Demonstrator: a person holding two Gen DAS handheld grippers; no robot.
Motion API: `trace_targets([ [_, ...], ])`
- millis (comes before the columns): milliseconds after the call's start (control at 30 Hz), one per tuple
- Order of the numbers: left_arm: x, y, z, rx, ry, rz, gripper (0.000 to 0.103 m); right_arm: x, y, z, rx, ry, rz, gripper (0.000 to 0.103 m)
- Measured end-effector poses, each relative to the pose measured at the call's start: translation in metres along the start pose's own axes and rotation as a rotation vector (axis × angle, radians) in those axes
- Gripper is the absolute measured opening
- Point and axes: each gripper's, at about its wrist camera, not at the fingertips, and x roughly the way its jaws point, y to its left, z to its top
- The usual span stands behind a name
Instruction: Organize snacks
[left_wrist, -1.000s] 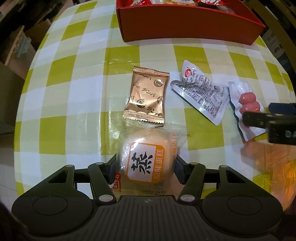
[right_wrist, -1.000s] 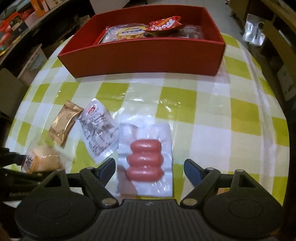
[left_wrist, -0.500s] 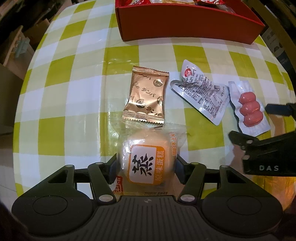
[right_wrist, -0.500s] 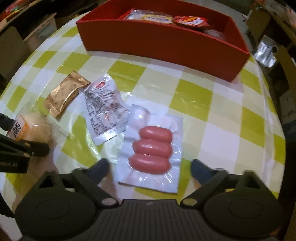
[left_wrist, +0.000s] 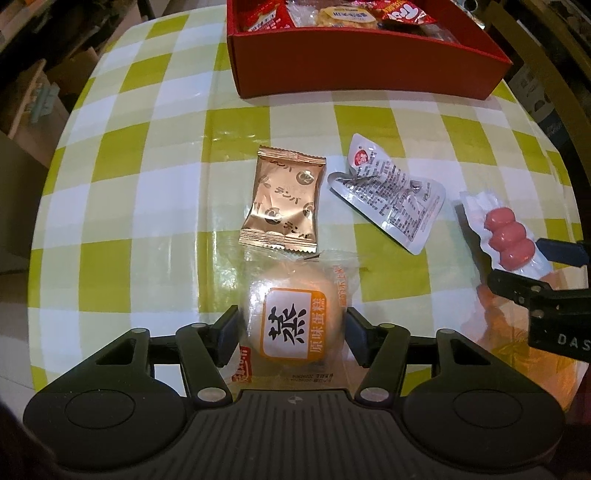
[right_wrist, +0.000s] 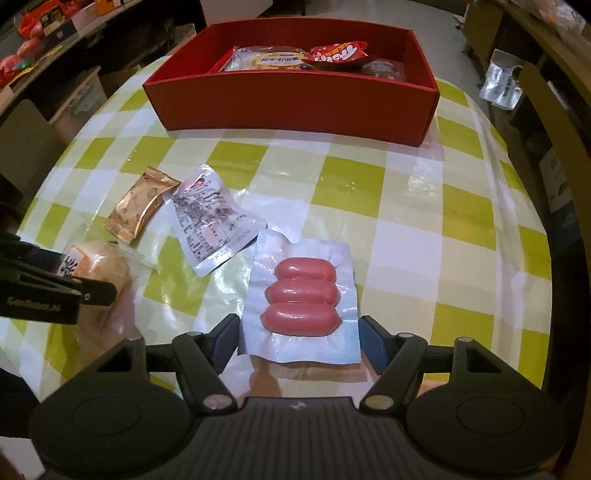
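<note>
My left gripper (left_wrist: 291, 332) is shut on a wrapped steamed cake (left_wrist: 291, 317) with an orange label, held just above the tablecloth. My right gripper (right_wrist: 299, 338) has closed in on a white pack of three pink sausages (right_wrist: 301, 301); its jaws touch the pack's side edges and the pack is lifted slightly. A gold foil packet (left_wrist: 284, 203) and a white printed pouch (left_wrist: 391, 199) lie on the cloth between us and the red box (right_wrist: 291, 107), which holds several snacks.
The round table has a yellow-and-white checked cloth (right_wrist: 406, 206). The red box stands at the far edge. Cardboard boxes and shelves (right_wrist: 48, 44) surround the table. The right gripper shows at the right edge of the left wrist view (left_wrist: 546, 280).
My right gripper moved forward and closed its jaws onto the sausage pack, which now sits between them. My left gripper stayed shut on the cake and rose slightly, showing more of the box.
</note>
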Motion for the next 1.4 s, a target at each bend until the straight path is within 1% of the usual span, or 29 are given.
trace_targets([
  [167, 0.000, -0.003, 0.000, 0.003, -0.005, 0.001, 0.065, -0.015, -0.009, -0.003, 0.046, -0.034, 0.034, 0.078],
  [333, -0.005, -0.003, 0.001, -0.009, -0.018, -0.019, 0.065, -0.028, -0.019, -0.004, 0.099, -0.071, 0.060, 0.078],
  [400, -0.007, -0.002, 0.001, -0.015, -0.021, -0.024, 0.065, -0.027, -0.019, -0.004, 0.096, -0.062, 0.060, 0.078],
  [500, -0.007, -0.003, 0.001, -0.011, -0.026, -0.026, 0.064, -0.016, -0.014, -0.007, 0.071, -0.026, 0.055, 0.078],
  [633, 0.001, -0.006, 0.000, 0.003, -0.003, -0.006, 0.064, -0.001, -0.010, -0.011, 0.036, 0.023, 0.030, 0.078],
  [733, 0.001, -0.011, -0.001, 0.024, -0.010, 0.011, 0.064, 0.003, -0.009, -0.012, 0.026, 0.028, 0.022, 0.078],
  [833, 0.001, -0.011, -0.002, 0.021, -0.013, 0.011, 0.064, -0.002, -0.014, -0.010, 0.056, 0.011, 0.052, 0.078],
  [1100, -0.009, -0.008, 0.001, 0.003, -0.037, -0.032, 0.064, -0.021, -0.034, -0.004, 0.181, -0.047, 0.146, 0.078],
  [1300, -0.013, -0.007, 0.005, -0.012, -0.048, -0.046, 0.064, -0.037, -0.039, 0.001, 0.208, -0.099, 0.173, 0.078],
  [1400, -0.019, -0.008, 0.008, -0.019, -0.067, -0.060, 0.064, -0.046, -0.039, 0.003, 0.204, -0.128, 0.166, 0.078],
])
